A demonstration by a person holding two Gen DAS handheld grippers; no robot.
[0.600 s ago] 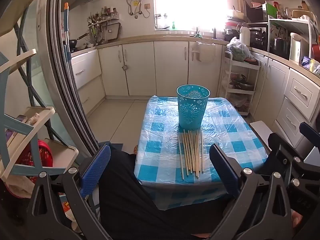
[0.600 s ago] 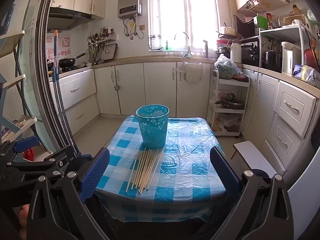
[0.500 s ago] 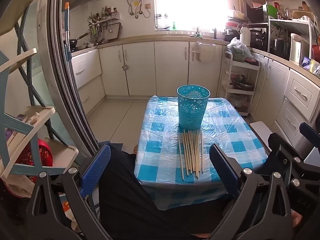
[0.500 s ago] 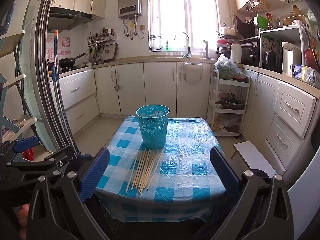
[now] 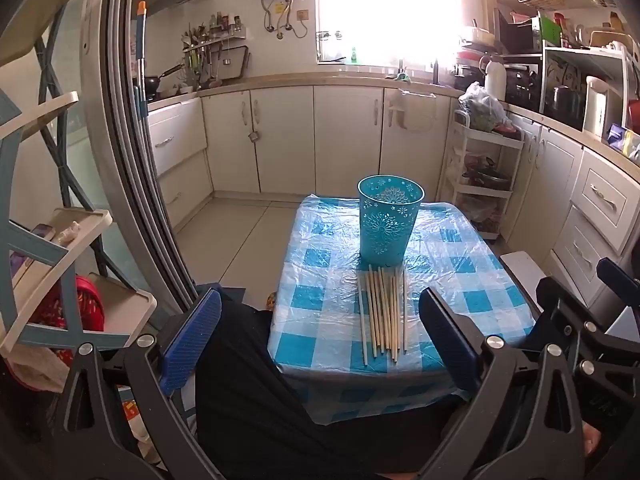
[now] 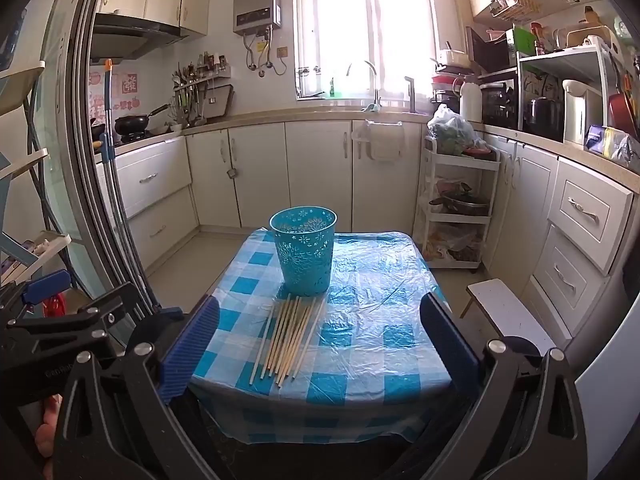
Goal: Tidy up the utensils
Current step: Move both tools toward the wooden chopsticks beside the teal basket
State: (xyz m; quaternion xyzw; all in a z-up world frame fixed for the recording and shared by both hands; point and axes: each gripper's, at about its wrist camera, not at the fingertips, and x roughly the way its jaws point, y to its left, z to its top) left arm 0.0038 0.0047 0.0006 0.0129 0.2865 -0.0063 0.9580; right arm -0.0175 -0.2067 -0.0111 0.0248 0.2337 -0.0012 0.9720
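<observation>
Several pale wooden chopsticks (image 5: pixel 383 313) (image 6: pixel 289 335) lie side by side on a small table with a blue-and-white checked cloth (image 5: pixel 472 280) (image 6: pixel 376 320). Just behind them stands an upright teal cup with cut-out patterns (image 5: pixel 386 219) (image 6: pixel 305 250); nothing shows above its rim. My left gripper (image 5: pixel 320 340) hovers open in front of the table's near edge, with nothing between its blue pads. My right gripper (image 6: pixel 320 344) is also open and holds nothing, back from the near edge. In each view the other gripper shows at the side.
A white stool (image 6: pixel 508 316) sits right of the table. A white tiered cart (image 6: pixel 456 200) stands by the cabinets at the back right. A folding shelf rack (image 5: pixel 48 240) and a door frame (image 5: pixel 132 184) are on the left. A dark-clothed lap (image 5: pixel 280 400) lies below.
</observation>
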